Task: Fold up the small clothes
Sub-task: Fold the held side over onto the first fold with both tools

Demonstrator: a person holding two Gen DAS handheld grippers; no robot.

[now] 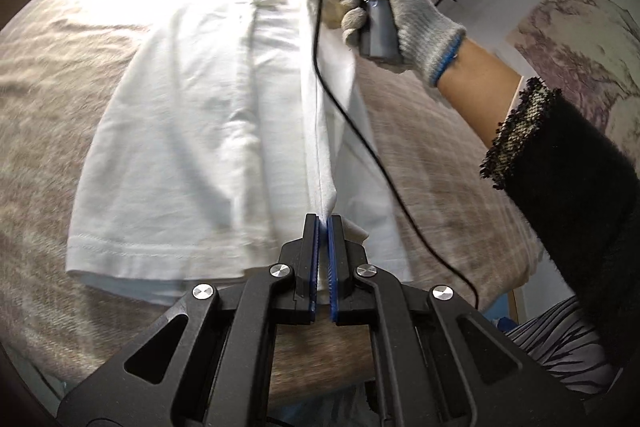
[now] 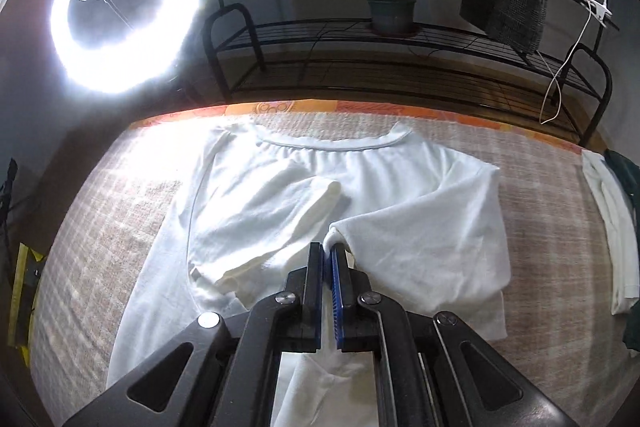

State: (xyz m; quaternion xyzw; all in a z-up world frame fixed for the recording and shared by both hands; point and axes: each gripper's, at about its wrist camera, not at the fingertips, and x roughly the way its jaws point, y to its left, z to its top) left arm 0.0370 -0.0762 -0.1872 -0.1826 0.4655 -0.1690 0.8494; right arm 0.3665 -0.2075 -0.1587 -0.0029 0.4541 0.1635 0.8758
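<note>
A white T-shirt (image 1: pixel 192 131) lies spread on the beige woven cover (image 1: pixel 48 99). My left gripper (image 1: pixel 323 223) is shut on the shirt's right side edge near the hem and holds it lifted in a taut ridge. The right gripper, held in a gloved hand (image 1: pixel 384 15), grips the same edge farther up; its fingertips are hidden there. In the right wrist view my right gripper (image 2: pixel 330 249) is shut on a pinch of the T-shirt (image 2: pixel 420 203), with the right side folded over. The collar (image 2: pixel 332 143) points away. The left sleeve (image 2: pixel 280 223) lies folded across the body.
A stack of folded white clothes (image 2: pixel 612 227) lies at the cover's right edge. A black metal rack (image 2: pixel 400 39) with a potted plant (image 2: pixel 390 9) stands behind the table. A bright ring light (image 2: pixel 120 11) is at the far left. A black cable (image 1: pixel 360 131) hangs over the shirt.
</note>
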